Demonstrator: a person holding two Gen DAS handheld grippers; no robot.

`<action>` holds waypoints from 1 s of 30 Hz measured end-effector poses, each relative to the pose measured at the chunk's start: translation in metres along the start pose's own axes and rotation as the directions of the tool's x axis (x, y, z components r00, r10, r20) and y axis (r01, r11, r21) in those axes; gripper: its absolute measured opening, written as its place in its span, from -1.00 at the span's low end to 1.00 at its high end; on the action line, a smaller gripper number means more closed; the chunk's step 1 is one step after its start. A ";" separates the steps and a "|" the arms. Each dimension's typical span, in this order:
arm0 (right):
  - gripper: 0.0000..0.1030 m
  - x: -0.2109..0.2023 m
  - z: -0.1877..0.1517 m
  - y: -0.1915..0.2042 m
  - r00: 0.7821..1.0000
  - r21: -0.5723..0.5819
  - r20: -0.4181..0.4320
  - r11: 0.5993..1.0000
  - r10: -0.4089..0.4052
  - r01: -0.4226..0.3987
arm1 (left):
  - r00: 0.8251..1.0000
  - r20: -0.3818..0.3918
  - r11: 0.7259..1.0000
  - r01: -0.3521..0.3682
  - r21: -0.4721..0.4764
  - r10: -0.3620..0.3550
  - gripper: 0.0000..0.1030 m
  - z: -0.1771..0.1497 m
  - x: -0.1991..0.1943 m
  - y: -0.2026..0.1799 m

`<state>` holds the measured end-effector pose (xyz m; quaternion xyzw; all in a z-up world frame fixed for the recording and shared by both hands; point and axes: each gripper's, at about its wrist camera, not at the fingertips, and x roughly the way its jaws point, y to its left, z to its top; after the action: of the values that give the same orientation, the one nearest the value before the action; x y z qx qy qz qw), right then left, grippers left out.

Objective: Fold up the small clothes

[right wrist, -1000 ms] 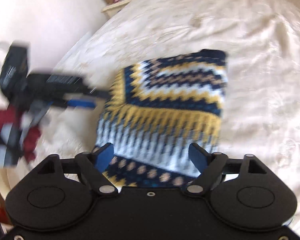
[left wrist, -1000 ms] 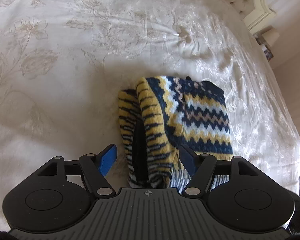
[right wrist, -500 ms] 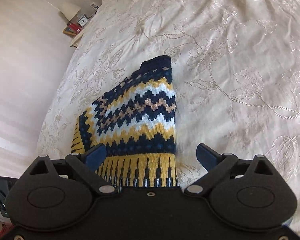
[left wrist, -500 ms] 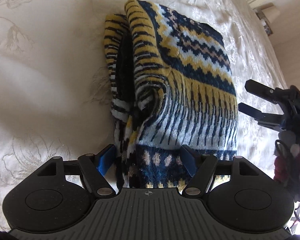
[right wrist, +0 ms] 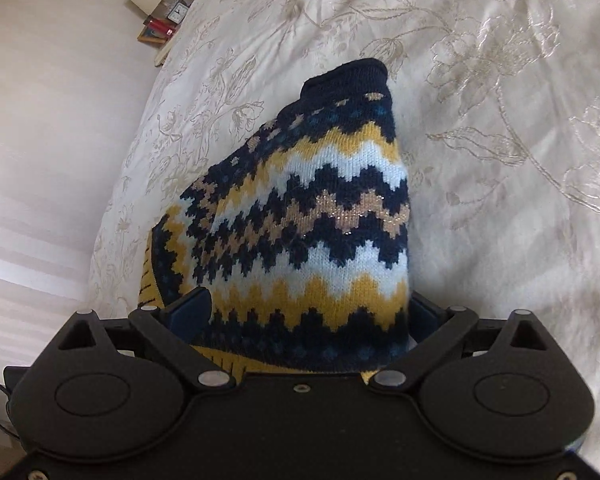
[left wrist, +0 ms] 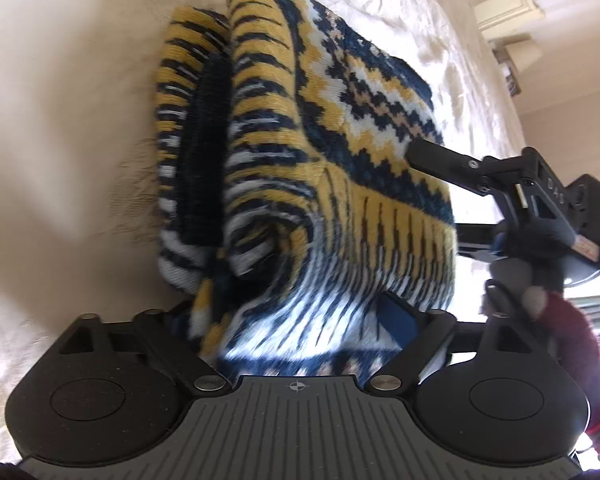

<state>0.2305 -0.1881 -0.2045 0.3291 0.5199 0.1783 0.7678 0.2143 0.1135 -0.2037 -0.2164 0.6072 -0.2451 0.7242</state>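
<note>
Knitted sweater (right wrist: 320, 216) — folded — between both wide-spread tongs.

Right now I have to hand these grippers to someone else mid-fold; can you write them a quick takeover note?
Left gripper: fingers spread wide, having just opened further, straddling the near edge of the folded sweater; no clamp on it that I can see.
Right gripper: fingers also wide, just opened further, with the sweater's edge between them, not pinched.
Sweater: knitted, navy, yellow and white zigzag, lying folded into a thick bundle on the cream bedspread.
Done: the sweater is already folded over on itself.
Left: probably close both grippers on the bundle to tidy it or make a last fold; check the loose layers on the left gripper's side.
</note>
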 end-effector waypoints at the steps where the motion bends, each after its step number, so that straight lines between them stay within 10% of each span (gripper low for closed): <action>1: 1.00 0.003 0.000 0.000 1.000 0.001 -0.004 1.000 0.010 -0.010 | 1.000 -0.001 1.000 0.012 -0.007 -0.012 0.88 0.000 0.001 0.000; 7: 0.94 -0.001 -0.002 -0.006 0.998 0.056 -0.010 0.996 0.068 -0.067 | 0.980 -0.028 0.974 0.191 -0.123 -0.195 0.49 -0.003 0.005 0.017; 9: 0.26 -0.009 -0.003 -0.008 0.998 0.060 -0.009 0.997 0.057 -0.056 | 0.978 -0.045 0.971 0.197 -0.136 -0.205 0.01 -0.003 0.006 0.020; 11: -0.03 -0.018 -0.005 -0.007 0.999 0.030 -0.008 0.999 0.033 -0.032 | 0.976 -0.054 0.974 0.203 -0.103 -0.209 -0.03 -0.005 0.006 0.015; 19: -0.08 -0.077 -0.029 -0.007 0.997 0.038 0.061 0.998 0.046 -0.049 | 0.962 -0.083 0.965 0.259 -0.038 -0.262 -0.03 -0.034 0.019 -0.043; 30: -0.07 -0.221 -0.095 -0.086 0.985 0.054 0.066 0.987 -0.156 0.153 | 0.927 -0.237 0.946 0.315 0.073 -0.291 -0.03 -0.142 0.086 -0.166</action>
<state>0.0502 -0.3558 -0.1370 0.3123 0.5208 0.0938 0.7889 0.0712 -0.0724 -0.1925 -0.2385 0.6295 -0.4100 0.6155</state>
